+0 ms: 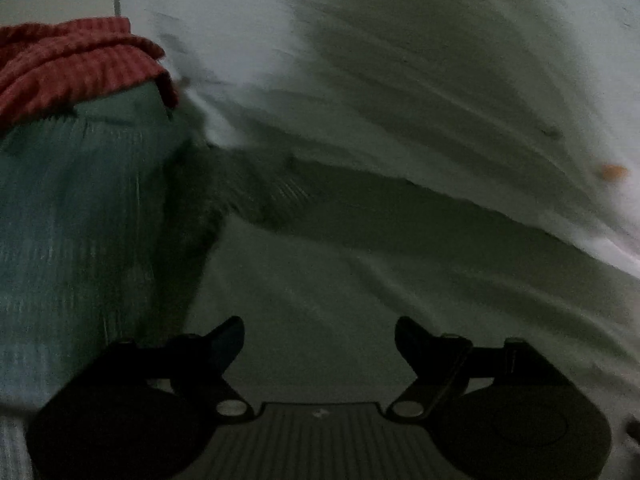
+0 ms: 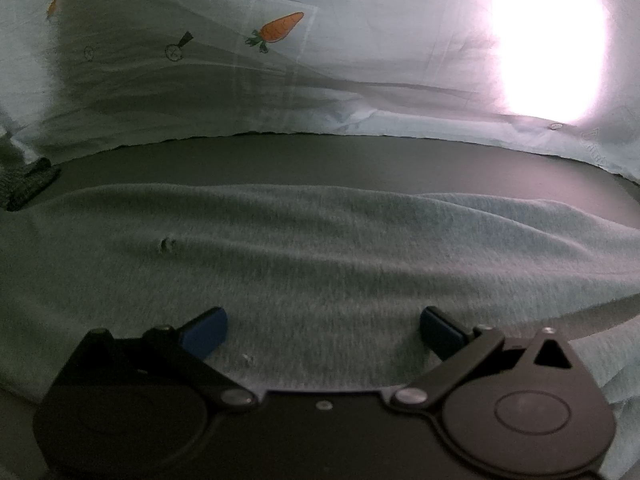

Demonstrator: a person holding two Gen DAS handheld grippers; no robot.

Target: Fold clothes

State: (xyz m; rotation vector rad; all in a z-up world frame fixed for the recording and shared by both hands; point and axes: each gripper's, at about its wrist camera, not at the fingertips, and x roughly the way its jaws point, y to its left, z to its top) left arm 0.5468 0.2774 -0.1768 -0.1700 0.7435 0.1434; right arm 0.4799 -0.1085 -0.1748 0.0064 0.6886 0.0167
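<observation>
Both grippers, left point(image 1: 320, 338) and right point(image 2: 322, 330), gape empty above the pale garment point(image 2: 304, 248). Judged risk: closing carelessly could bunch its loose wrinkles and skew the fold.

The left wrist view is smeared by motion blur: the red knit point(image 1: 76, 60) and teal cloth point(image 1: 80, 208) run off its left edge, their shapes unreadable. In the right wrist view, glare point(image 2: 548, 40) washes out the sheet point(image 2: 280, 80), and the garment point(image 2: 320, 264) is cut off at both sides.
</observation>
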